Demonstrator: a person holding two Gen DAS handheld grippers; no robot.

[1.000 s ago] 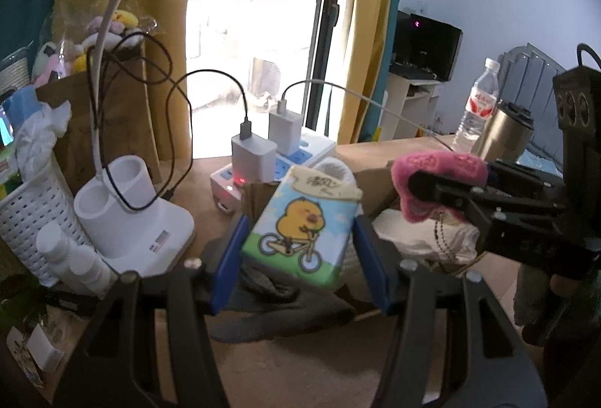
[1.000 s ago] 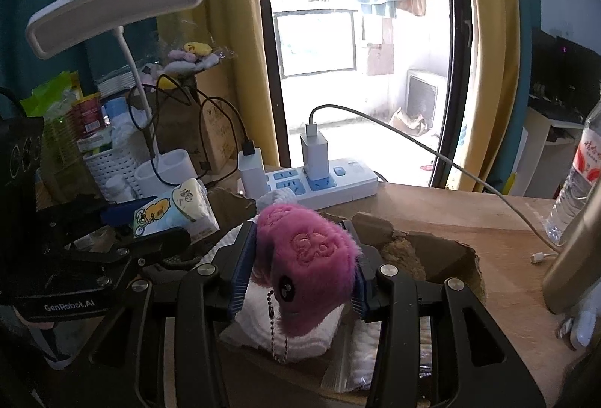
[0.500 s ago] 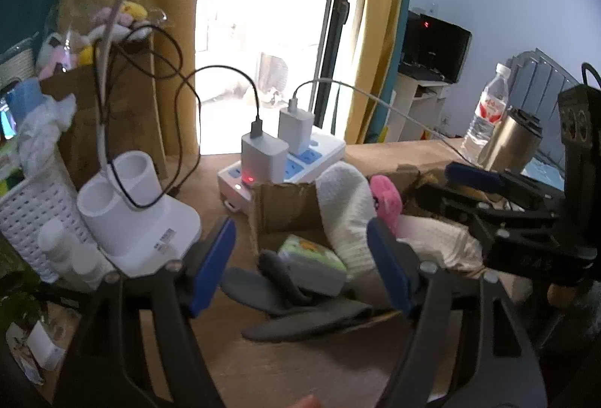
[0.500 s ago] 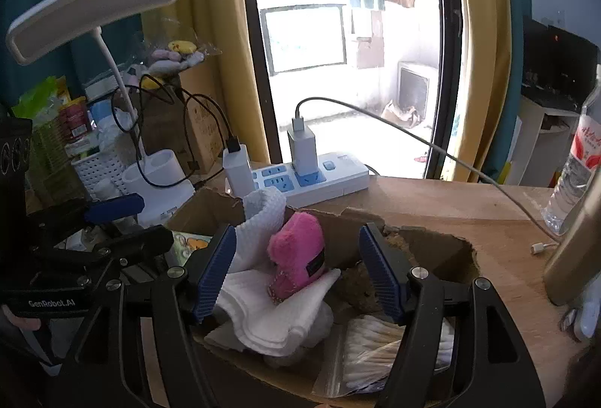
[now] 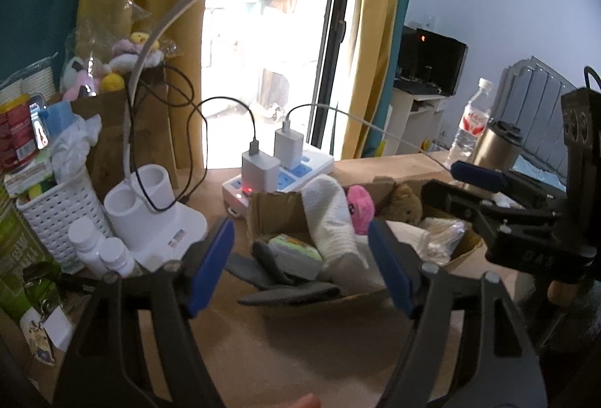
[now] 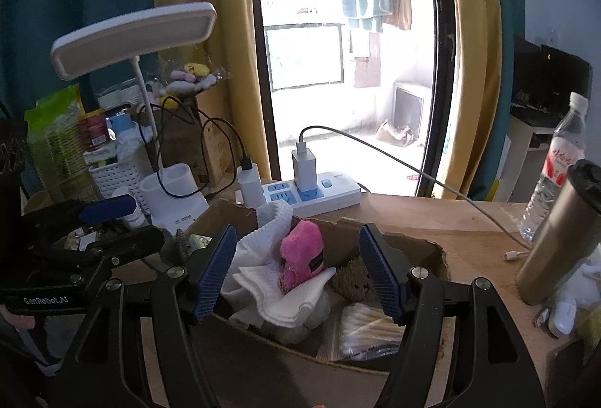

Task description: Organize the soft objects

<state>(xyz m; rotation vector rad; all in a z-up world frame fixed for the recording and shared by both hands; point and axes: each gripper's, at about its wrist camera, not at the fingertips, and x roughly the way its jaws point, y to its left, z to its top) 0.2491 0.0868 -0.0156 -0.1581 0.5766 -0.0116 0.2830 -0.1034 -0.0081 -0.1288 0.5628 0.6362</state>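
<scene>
Both tongs, the left gripper (image 5: 300,261) and the right gripper (image 6: 296,269), now hang spread and empty, having let go a moment ago, so the tissue pack (image 5: 296,250) and pink plush (image 6: 302,252) lie in the cardboard box (image 6: 338,242) beyond, apparently sorted.

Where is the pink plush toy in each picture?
Left wrist view: the pink toy sits right of centre, in the box, just right of the white cloth.
Right wrist view: the toy sits centre, lower half, resting on the cloth.
Shared landmark: the white power strip behind the box.
</scene>
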